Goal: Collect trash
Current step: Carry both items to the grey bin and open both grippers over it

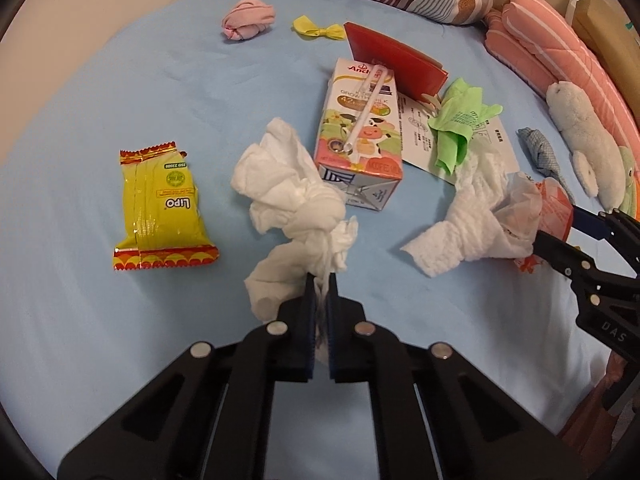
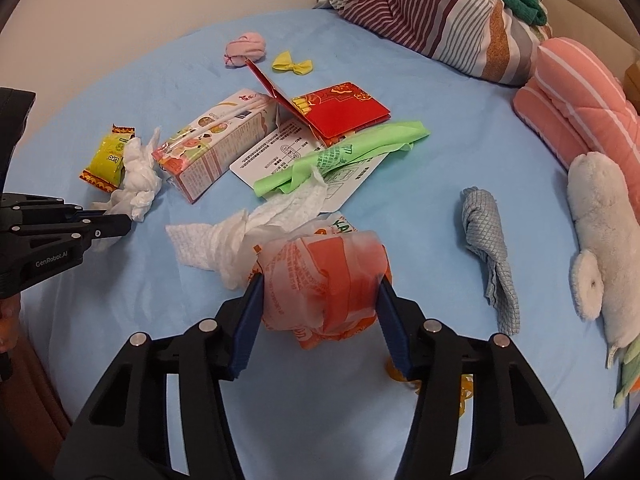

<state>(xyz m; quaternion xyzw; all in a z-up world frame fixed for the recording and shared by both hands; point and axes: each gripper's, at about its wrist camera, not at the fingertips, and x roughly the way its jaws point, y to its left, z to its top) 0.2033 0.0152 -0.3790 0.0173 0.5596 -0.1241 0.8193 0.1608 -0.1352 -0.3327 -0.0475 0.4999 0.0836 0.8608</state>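
Blue bed sheet [image 1: 120,80] strewn with litter. Landmark: milk carton [image 1: 360,128], lying flat mid-bed with its straw attached.

Left tool [image 1: 320,280] pinched nearly closed on the tail of a white crumpled tissue [image 1: 288,184], just in front of the carton. Yellow snack wrapper [image 1: 160,208] lies farther left of the carton, apart from the tissue.

Right tool [image 2: 320,284] half closed, pads against both sides of an orange-and-white plastic bag [image 2: 320,280], front right of the carton. A paper towel [image 2: 224,248] touches the bag's left side.

Right of the carton: red envelope [image 2: 340,112], printed sheet [image 2: 260,160], green bag [image 2: 340,148] draped over it. Beyond the carton: pink sock ball [image 1: 248,20], yellow bow [image 1: 316,28]. Far right: grey cloth [image 2: 488,240], plush toy [image 2: 600,240].
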